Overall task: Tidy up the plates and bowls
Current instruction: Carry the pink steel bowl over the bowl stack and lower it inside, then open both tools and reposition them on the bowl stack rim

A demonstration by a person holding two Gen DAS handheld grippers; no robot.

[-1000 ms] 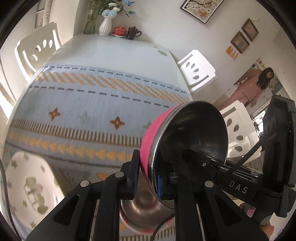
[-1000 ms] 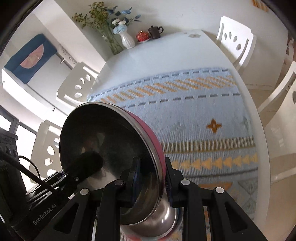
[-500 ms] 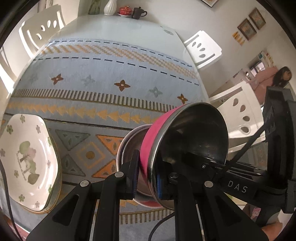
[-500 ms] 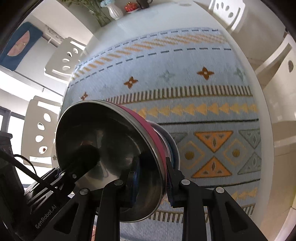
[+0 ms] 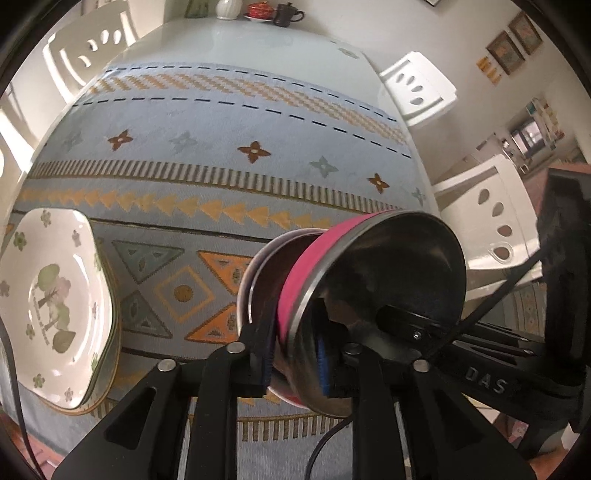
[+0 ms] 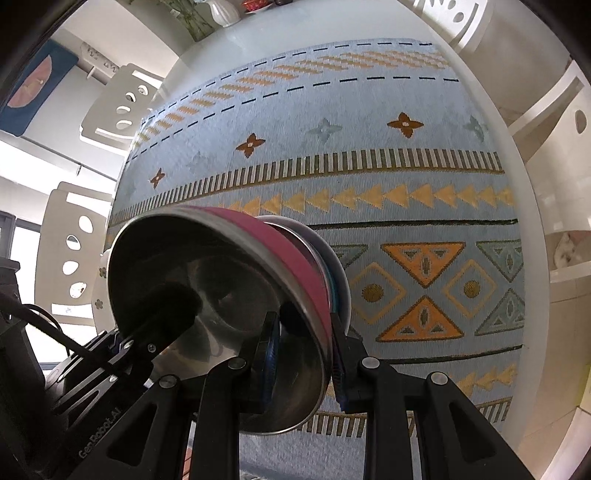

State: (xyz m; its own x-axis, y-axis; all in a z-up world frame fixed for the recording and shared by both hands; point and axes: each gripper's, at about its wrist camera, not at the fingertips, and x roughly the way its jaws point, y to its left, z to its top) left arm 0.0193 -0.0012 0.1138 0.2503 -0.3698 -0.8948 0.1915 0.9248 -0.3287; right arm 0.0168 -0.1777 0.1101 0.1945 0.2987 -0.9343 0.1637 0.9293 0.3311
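A steel bowl with a pink outside (image 5: 388, 280) is held tilted by both grippers, one on each side of its rim. My left gripper (image 5: 295, 354) is shut on its left rim; my right gripper (image 6: 303, 350) is shut on the opposite rim of the same pink bowl (image 6: 229, 295). Its lower part sits into a stack of similar bowls (image 5: 258, 280) on the patterned cloth; the stack also shows in the right wrist view (image 6: 332, 273). A white floral plate (image 5: 51, 299) lies on another plate at the left.
A blue patterned tablecloth (image 5: 221, 155) covers the white table (image 5: 258, 44). A vase, red pot and dark teapot (image 5: 284, 13) stand at the far end. White chairs (image 5: 417, 88) surround the table, one close on the right (image 5: 491, 221).
Both grippers have lowered the pink bowl toward the table and into the bowl stack. The floral plate has come fully into the left view.
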